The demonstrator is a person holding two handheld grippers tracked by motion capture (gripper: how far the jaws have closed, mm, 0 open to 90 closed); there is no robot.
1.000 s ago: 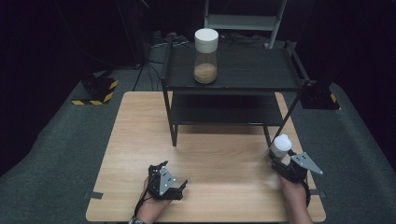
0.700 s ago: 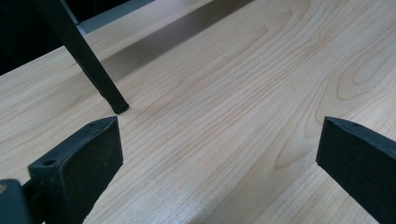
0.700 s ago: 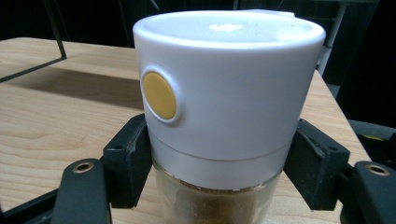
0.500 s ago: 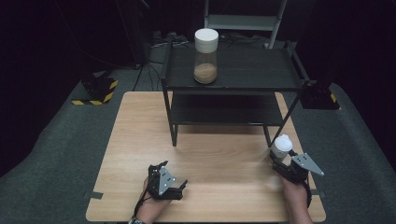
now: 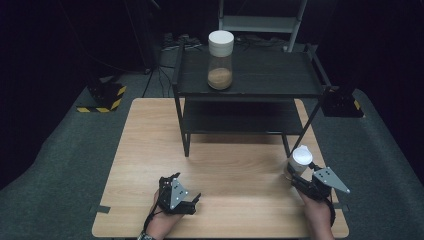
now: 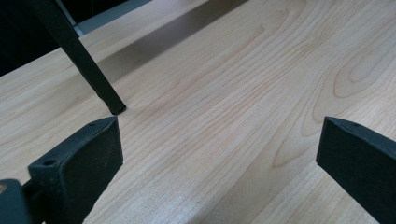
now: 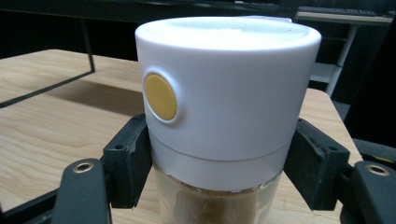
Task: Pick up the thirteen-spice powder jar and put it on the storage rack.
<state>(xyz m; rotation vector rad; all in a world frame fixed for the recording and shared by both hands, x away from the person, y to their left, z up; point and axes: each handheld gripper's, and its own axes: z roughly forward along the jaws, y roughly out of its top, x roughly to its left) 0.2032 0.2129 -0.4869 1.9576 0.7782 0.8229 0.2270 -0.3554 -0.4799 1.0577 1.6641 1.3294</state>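
Right gripper (image 5: 299,176) sits lower right of the high view, clamped on a small jar (image 5: 301,161) with a white lid. In the right gripper view both black pads press the jar (image 7: 219,126) from either side, just under the lid's lower edge; the glass below them shows brown powder. A round yellow button (image 7: 159,96) sits on the lid wall, left of centre in that view. The jar stands upright over the wooden surface (image 5: 150,150), near its right edge and just in front of the black rack's (image 5: 250,75) front right leg. Cannot tell from these views whether its base touches the wood.

Left gripper (image 5: 186,200) is lower centre-left of the high view, low over the surface, holding nothing. In the left gripper view its jaws stand wide apart with bare wood grain between them, and a rack leg (image 6: 84,65) meets the surface at upper left.

A second, taller jar (image 5: 220,60), white lid, brown contents, stands on the rack's top shelf, upper centre of the high view, well apart from both grippers.
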